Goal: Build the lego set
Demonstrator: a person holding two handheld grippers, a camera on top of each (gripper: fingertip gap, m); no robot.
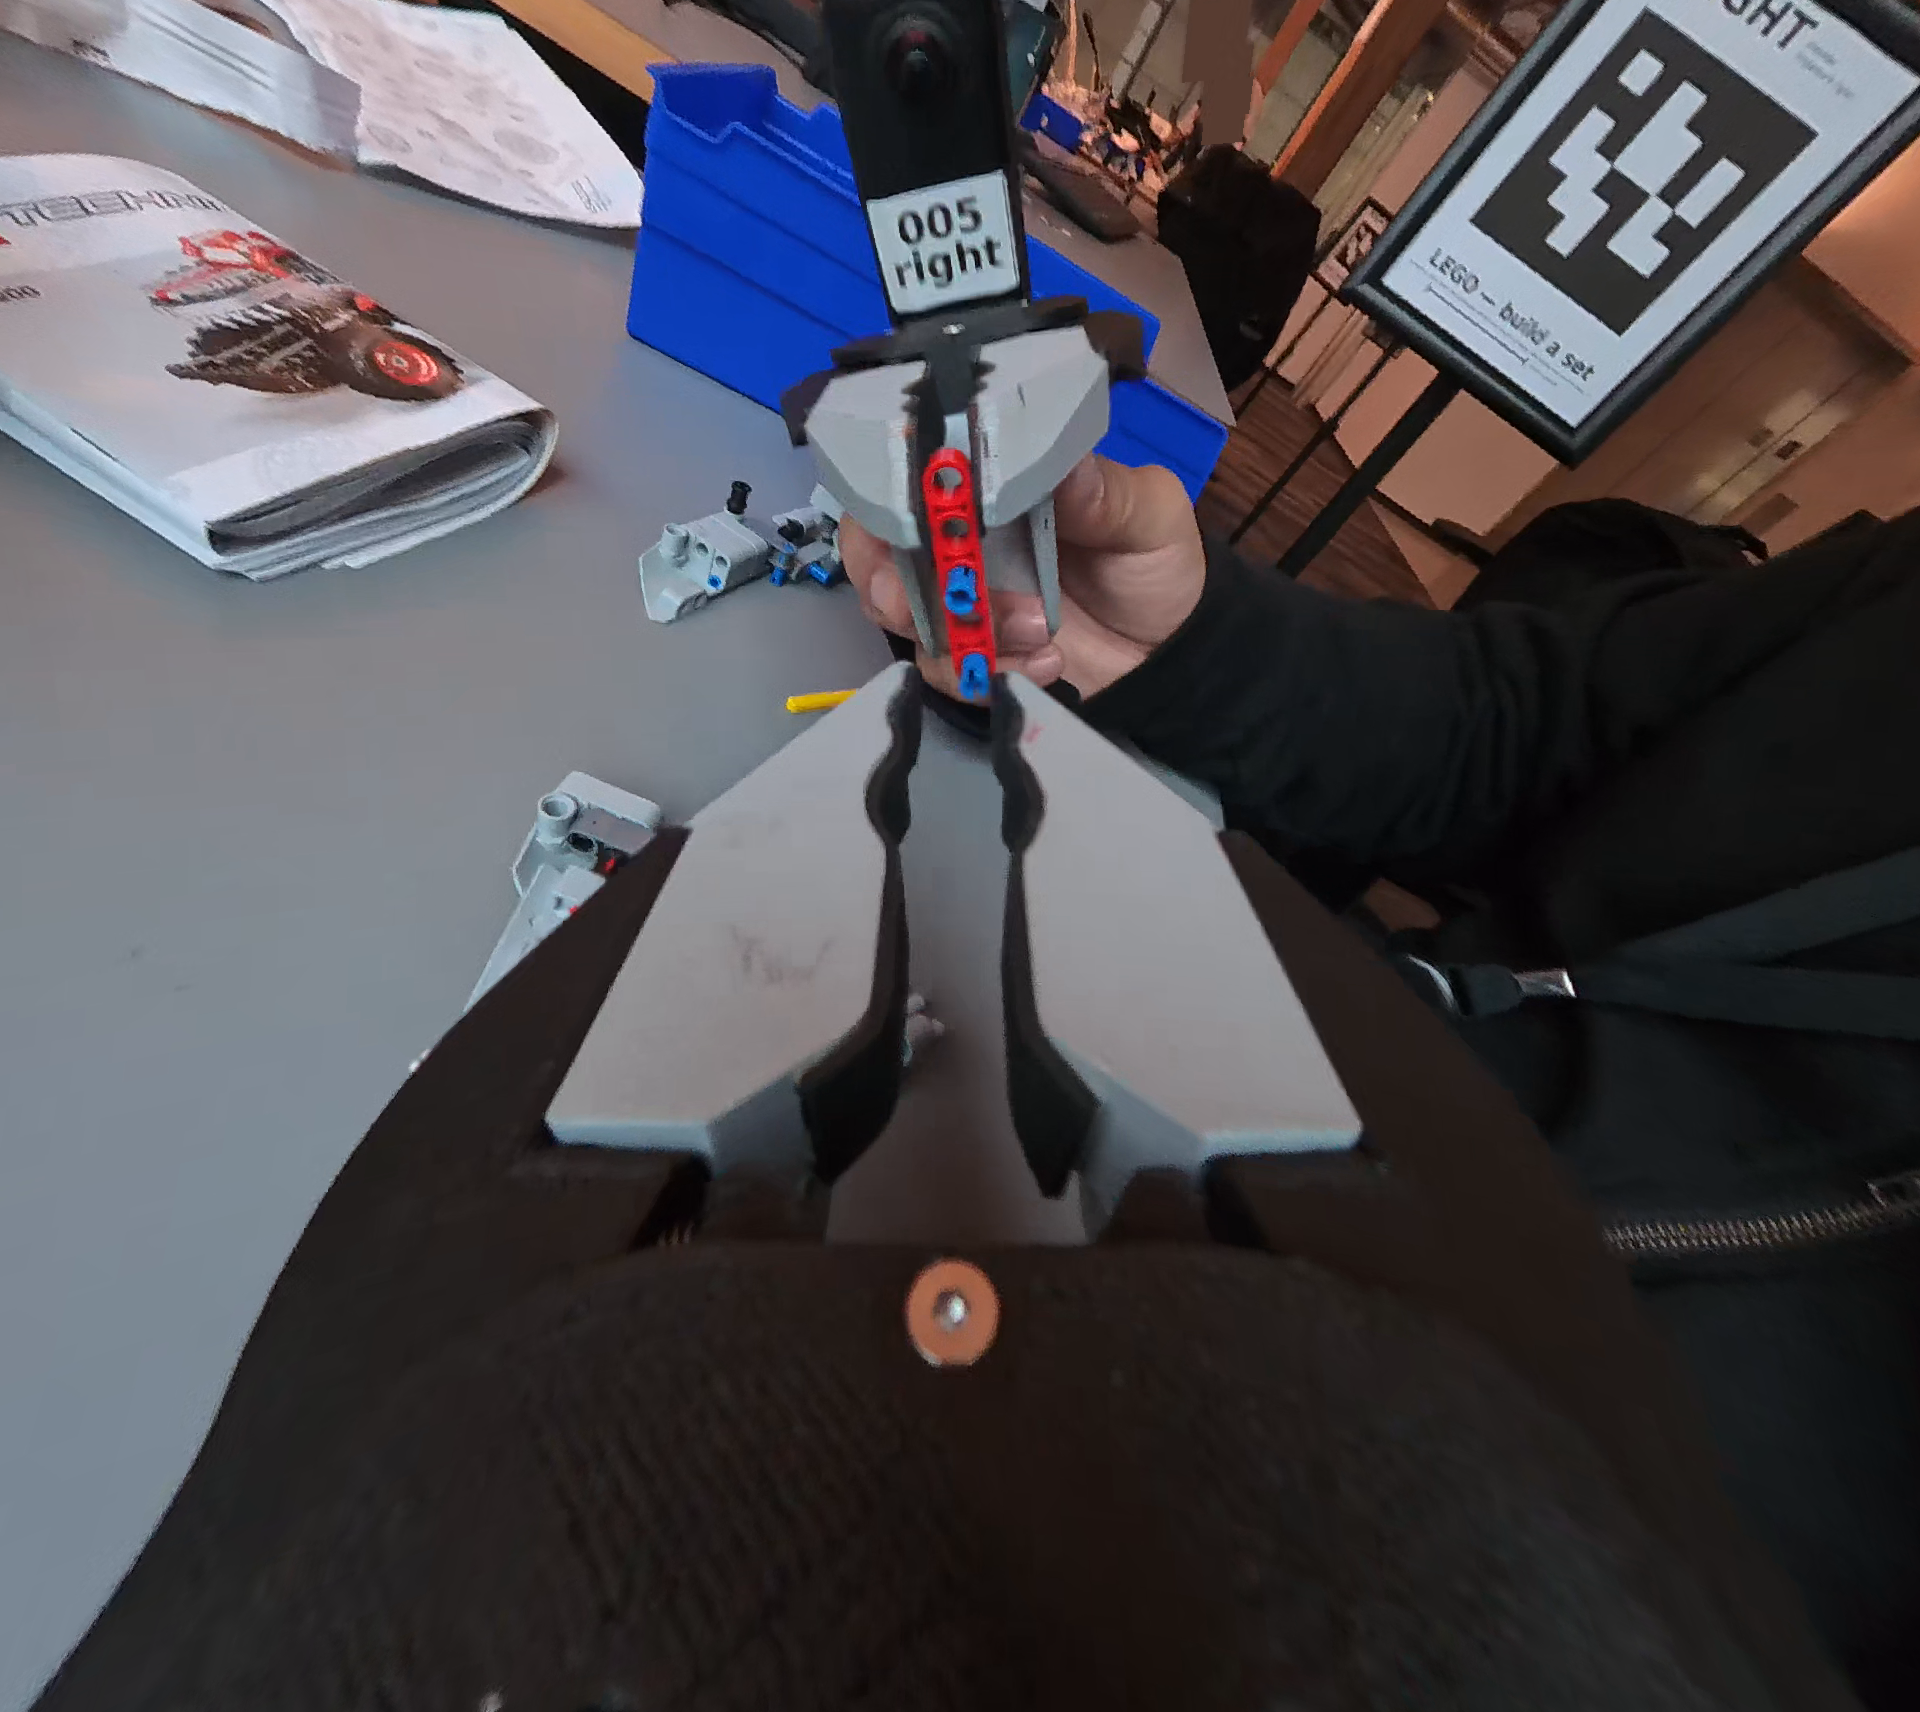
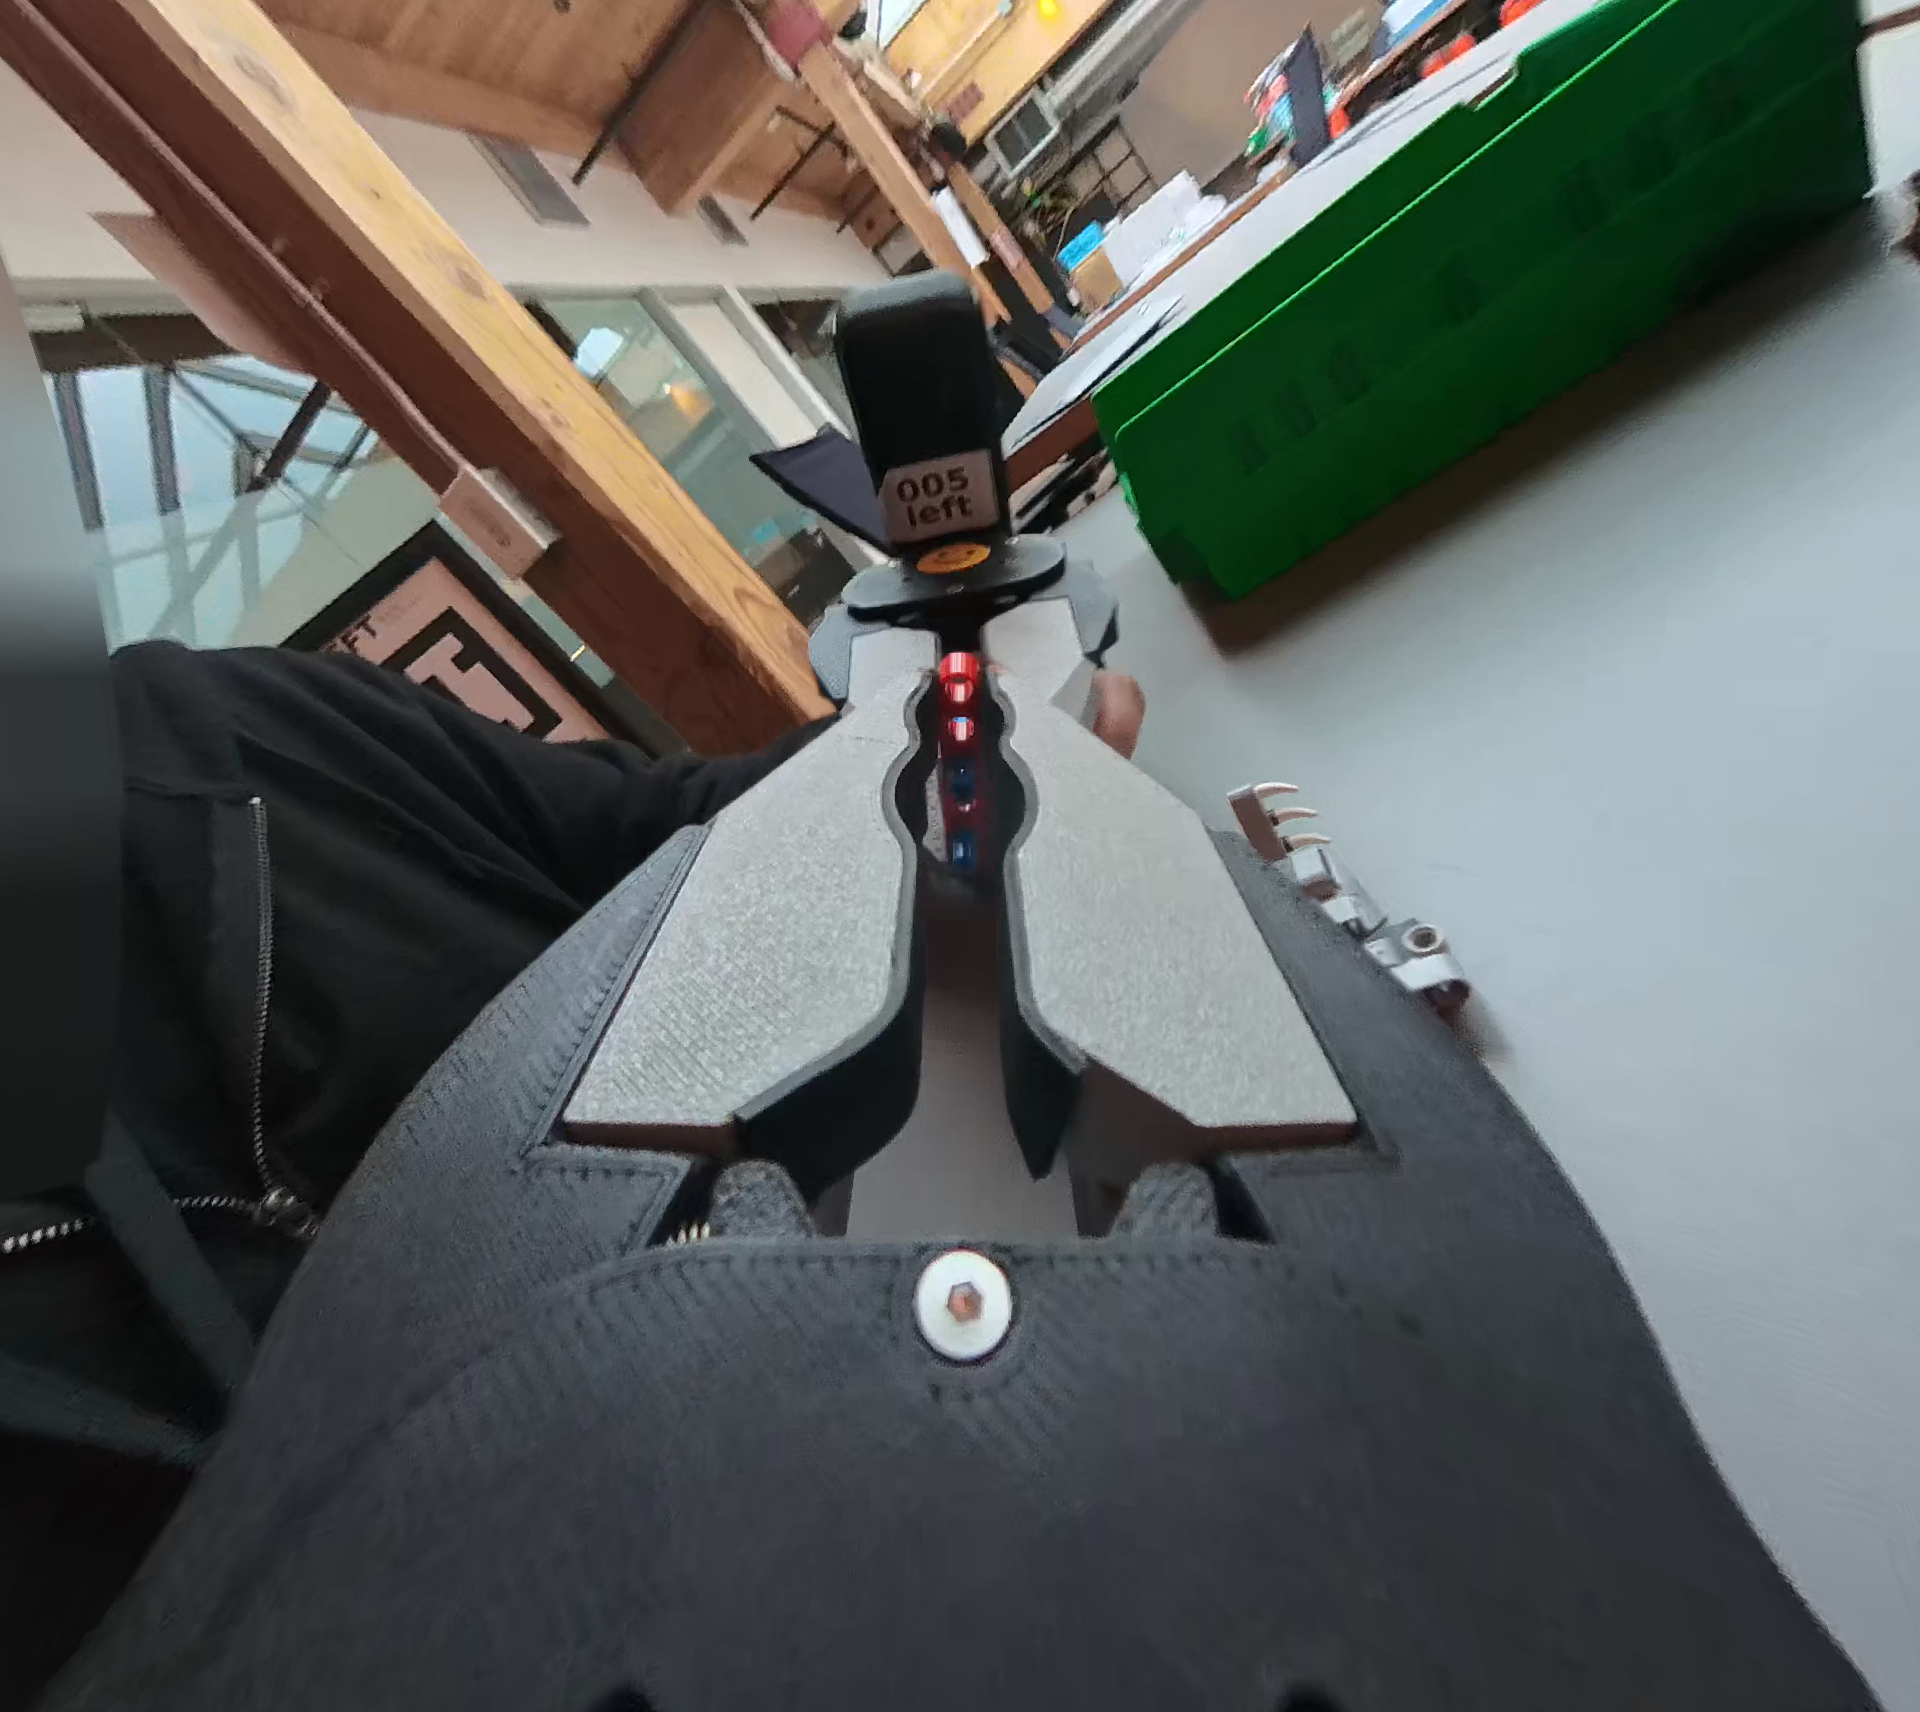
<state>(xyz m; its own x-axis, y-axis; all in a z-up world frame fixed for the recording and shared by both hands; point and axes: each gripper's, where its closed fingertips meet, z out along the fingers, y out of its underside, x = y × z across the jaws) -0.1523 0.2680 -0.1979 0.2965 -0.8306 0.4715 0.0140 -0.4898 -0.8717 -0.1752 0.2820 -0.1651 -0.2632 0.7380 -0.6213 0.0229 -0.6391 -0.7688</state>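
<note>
A red beam (image 1: 954, 540) with two blue pins (image 1: 961, 587) hangs in the air between my two grippers, which face each other tip to tip. My right gripper (image 1: 982, 623) is shut on the beam, which lies lengthwise between its fingers in the right wrist view (image 2: 958, 727). My left gripper (image 1: 954, 691) has its jaws close together around the beam's near end, by the lower blue pin (image 1: 974, 675). In the right wrist view the left gripper (image 2: 961, 649) meets the beam's far end just beyond my right gripper (image 2: 961, 686).
On the grey table (image 1: 312, 831) lie a grey Lego assembly (image 1: 717, 561), a second grey assembly (image 1: 571, 852), a yellow axle (image 1: 816, 701), an instruction booklet (image 1: 260, 374), loose sheets (image 1: 416, 93) and a blue bin (image 1: 779, 239). A green bin (image 2: 1507, 291) and a grey toothed assembly (image 2: 1340, 893) sit right. A framed sign (image 1: 1652, 176) stands beyond. Less than 4 cm separates the two grippers' tips.
</note>
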